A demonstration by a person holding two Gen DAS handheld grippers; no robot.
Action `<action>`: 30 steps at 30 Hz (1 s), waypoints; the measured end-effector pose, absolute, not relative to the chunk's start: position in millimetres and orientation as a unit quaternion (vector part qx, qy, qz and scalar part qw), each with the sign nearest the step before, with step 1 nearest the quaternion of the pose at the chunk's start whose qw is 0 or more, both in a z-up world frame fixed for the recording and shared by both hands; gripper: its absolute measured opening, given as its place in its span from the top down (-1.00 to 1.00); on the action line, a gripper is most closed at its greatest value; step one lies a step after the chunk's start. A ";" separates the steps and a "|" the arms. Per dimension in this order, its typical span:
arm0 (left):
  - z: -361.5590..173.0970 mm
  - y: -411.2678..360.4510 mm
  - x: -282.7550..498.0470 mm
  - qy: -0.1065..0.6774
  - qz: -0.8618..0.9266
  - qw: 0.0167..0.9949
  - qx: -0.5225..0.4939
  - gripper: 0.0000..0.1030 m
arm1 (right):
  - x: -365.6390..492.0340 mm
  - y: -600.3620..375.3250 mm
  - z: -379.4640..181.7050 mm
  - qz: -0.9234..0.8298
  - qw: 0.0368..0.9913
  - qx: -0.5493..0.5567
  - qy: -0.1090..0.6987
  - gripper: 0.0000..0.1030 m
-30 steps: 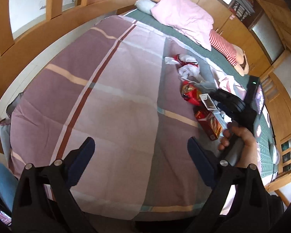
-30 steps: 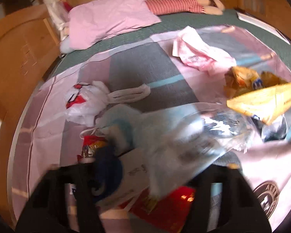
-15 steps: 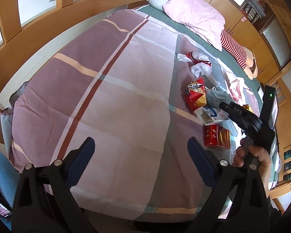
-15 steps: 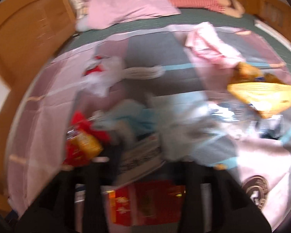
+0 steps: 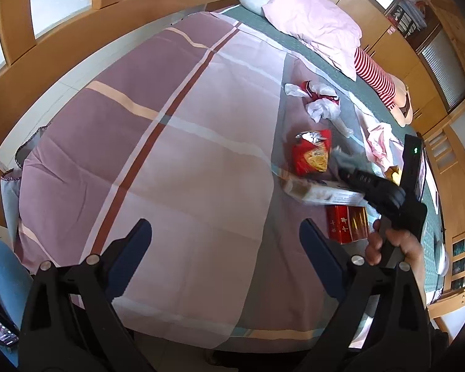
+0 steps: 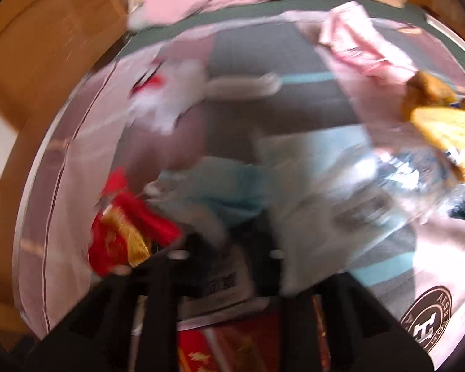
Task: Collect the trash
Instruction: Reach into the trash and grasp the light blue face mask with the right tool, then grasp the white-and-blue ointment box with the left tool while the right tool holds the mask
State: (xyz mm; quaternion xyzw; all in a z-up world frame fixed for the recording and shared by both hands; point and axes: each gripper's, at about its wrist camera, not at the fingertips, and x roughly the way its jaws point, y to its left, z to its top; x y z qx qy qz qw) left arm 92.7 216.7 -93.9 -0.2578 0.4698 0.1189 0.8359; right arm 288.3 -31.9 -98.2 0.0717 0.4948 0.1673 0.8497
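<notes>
Bedspread [image 5: 170,161] lies bare under left gripper [image 5: 226,248], jaws spread; right gripper [image 5: 353,176] jaws pinch a white box [image 5: 322,192].

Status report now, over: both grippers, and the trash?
Left gripper open, empty. Right gripper on white box, grip unclear, blurred. Red snack bag, red box beside.

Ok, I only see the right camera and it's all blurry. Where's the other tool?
Observer: The left tool is open and holds nothing. It is over bare bedsheet.
Kid: Any trash by it?
Observer: None under it. The red snack bag lies off to its right.
Kid: What's my tool at?
Observer: In the left camera, the tip of the right tool is at a white box. It is too blurred to tell if it grips.
</notes>
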 end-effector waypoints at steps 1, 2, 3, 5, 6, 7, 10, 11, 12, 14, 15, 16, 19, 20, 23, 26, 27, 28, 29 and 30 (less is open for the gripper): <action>-94.1 217.7 92.8 0.470 0.120 0.835 -0.259 -0.86 | 283.0 -27.4 -97.5 0.174 0.847 0.063 0.498 0.77; -94.0 219.2 92.7 0.469 0.122 0.835 -0.261 -0.86 | 279.7 -24.7 -97.5 0.181 0.844 0.060 0.502 0.77; -93.7 221.0 92.5 0.467 0.125 0.835 -0.263 -0.86 | 276.4 -22.3 -98.0 0.190 0.839 0.060 0.507 0.77; -92.9 227.4 90.8 0.462 0.136 0.834 -0.270 -0.86 | 268.8 -15.5 -99.9 0.210 0.825 0.053 0.521 0.77; -92.8 230.4 89.9 0.460 0.141 0.833 -0.274 -0.86 | 264.4 -12.5 -99.6 0.217 0.822 0.048 0.525 0.77; -93.1 234.8 88.5 0.457 0.147 0.831 -0.281 -0.86 | 260.1 -10.3 -99.3 0.227 0.815 0.049 0.530 0.77; -94.4 247.5 83.8 0.451 0.165 0.823 -0.305 -0.86 | 247.8 -3.6 -101.0 0.263 0.789 0.067 0.552 0.77; -95.0 251.8 82.2 0.448 0.171 0.820 -0.314 -0.86 | 241.6 0.9 -100.6 0.278 0.780 0.066 0.557 0.77; -95.2 254.6 81.2 0.446 0.175 0.817 -0.319 -0.86 | 235.4 5.0 -100.0 0.292 0.773 0.064 0.560 0.77; -96.2 259.6 79.3 0.443 0.182 0.813 -0.330 -0.86 | 214.3 19.0 -98.2 0.336 0.749 0.060 0.567 0.77; -96.7 260.6 78.8 0.443 0.184 0.812 -0.333 -0.86 | 207.1 25.5 -97.5 0.351 0.741 0.056 0.569 0.77; -97.4 261.6 78.4 0.443 0.185 0.811 -0.335 -0.86 | 200.2 32.1 -96.2 0.362 0.738 0.050 0.567 0.76; -99.7 260.9 79.2 0.448 0.184 0.808 -0.335 -0.86 | 190.6 39.4 -89.0 0.374 0.743 0.042 0.554 0.58; -100.3 260.9 79.5 0.449 0.184 0.808 -0.335 -0.86 | 192.1 37.3 -86.1 0.372 0.746 0.052 0.550 0.38; -102.3 261.2 80.1 0.452 0.184 0.806 -0.335 -0.86 | 203.5 22.4 -80.7 0.355 0.756 0.095 0.542 0.11; -103.6 260.2 79.5 0.454 0.183 0.804 -0.338 -0.86 | 212.3 1.2 -73.7 0.327 0.774 0.136 0.524 0.04; -104.2 259.9 79.9 0.455 0.182 0.804 -0.337 -0.87 | 218.8 -3.8 -73.3 0.319 0.779 0.146 0.519 0.02; -104.8 258.7 80.3 0.456 0.181 0.804 -0.336 -0.87 | 221.4 -9.1 -72.0 0.310 0.784 0.155 0.514 0.01; -105.3 257.5 80.7 0.458 0.179 0.804 -0.334 -0.87 | 224.0 -14.4 -70.9 0.301 0.790 0.164 0.509 0.01; -106.0 256.4 81.4 0.460 0.177 0.804 -0.333 -0.87 | 225.4 -17.6 -70.2 0.293 0.794 0.170 0.505 0.00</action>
